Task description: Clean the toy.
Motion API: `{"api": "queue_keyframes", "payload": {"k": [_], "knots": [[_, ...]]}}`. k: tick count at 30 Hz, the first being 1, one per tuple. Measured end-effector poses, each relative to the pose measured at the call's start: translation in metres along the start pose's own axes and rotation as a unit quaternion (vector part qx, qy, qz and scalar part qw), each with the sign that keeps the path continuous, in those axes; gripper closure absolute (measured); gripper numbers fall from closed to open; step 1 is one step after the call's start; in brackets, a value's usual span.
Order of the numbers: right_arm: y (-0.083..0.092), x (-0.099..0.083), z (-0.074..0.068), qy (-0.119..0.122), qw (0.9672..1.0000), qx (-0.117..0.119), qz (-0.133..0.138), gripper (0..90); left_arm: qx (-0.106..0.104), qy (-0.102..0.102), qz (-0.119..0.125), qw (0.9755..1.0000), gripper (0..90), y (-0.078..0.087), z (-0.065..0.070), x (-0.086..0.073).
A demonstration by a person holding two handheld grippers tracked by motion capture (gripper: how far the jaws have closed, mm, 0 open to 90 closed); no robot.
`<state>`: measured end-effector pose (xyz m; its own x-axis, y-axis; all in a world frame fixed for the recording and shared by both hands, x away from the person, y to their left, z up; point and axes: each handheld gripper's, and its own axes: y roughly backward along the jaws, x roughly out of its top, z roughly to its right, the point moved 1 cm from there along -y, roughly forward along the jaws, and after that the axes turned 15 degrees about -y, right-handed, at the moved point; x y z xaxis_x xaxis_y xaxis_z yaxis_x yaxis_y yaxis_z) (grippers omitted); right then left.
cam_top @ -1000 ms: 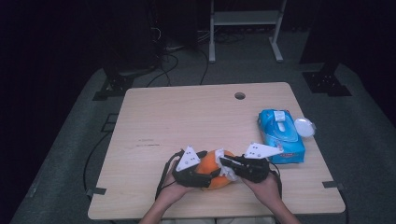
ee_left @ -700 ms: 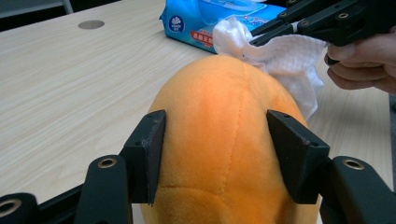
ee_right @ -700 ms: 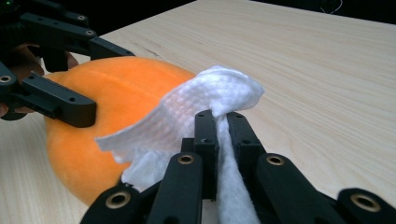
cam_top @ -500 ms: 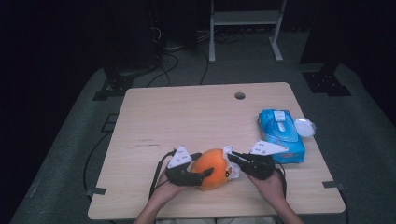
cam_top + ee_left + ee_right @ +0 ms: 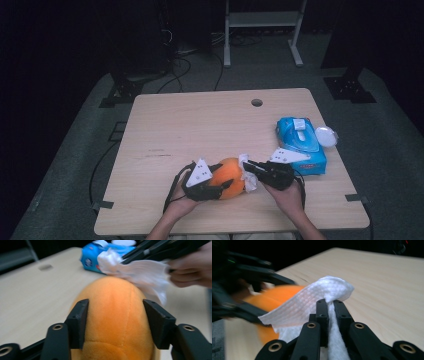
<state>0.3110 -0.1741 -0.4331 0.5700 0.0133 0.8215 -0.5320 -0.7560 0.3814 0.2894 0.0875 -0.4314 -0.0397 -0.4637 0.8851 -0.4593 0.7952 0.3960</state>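
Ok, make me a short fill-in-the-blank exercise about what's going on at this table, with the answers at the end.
1. The left gripper has its jaws around an ____ plush toy.
2. The right gripper is shut on a white ____.
3. The blue wipes pack lies on the wooden table near the person's ____ hand.
4. In the left gripper view, the wipe touches the ____ of the toy.

Missing words: orange; wipe; right; top
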Motion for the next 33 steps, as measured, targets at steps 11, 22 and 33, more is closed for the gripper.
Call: {"api": "queue_keyframes", "payload": {"k": [11,22,33], "knots": [[0.000,0.004,-0.019,0.013,0.9993,0.034,0.001,83.1,0.020,0.058,-0.012,0.9981,37.4,-0.002,-0.007,-0.002],[-0.002,-0.002,-0.020,0.014,0.9991,0.040,0.001,83.1,0.004,0.030,0.005,0.9995,22.9,-0.007,0.002,0.009],[0.000,-0.011,0.017,-0.040,0.9992,-0.003,-0.008,82.9,0.003,0.079,-0.008,0.9968,32.8,-0.001,-0.007,-0.007]]}}
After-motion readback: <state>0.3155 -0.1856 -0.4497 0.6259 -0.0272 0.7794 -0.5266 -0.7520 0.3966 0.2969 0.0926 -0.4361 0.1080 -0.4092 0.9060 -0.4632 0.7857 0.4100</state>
